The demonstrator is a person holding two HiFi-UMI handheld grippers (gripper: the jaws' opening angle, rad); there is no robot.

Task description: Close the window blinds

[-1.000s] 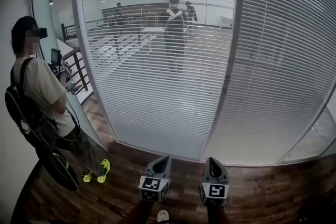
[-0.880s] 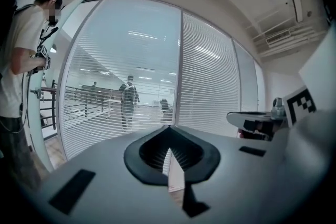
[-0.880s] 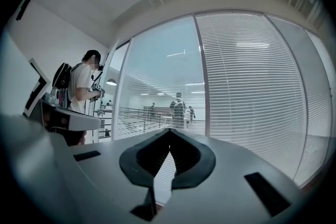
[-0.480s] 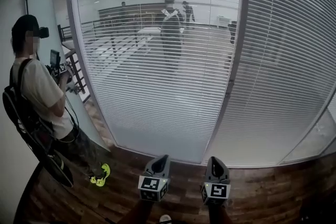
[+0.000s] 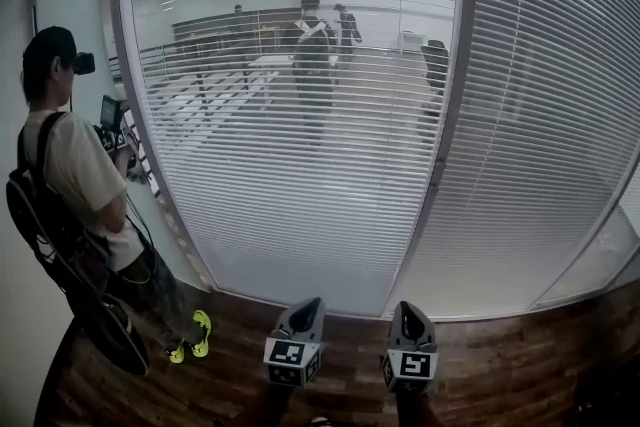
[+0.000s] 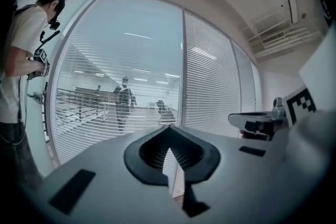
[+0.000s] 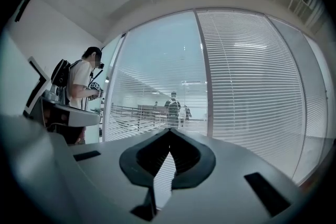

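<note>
Hand-held gripper L (image 5: 311,301) & hand-held gripper R (image 5: 408,306) shut, blinds (image 5: 300,175) well ahead.

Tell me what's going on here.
A person holding a gripper in each hand stands facing two window blinds. The left gripper and right gripper are both shut and empty, pointed at the blinds and touching nothing. The left blind has its slats open enough to show people beyond; the right blind looks nearly closed. Another person with a backpack stands at the left. Closing has not begun.
</note>
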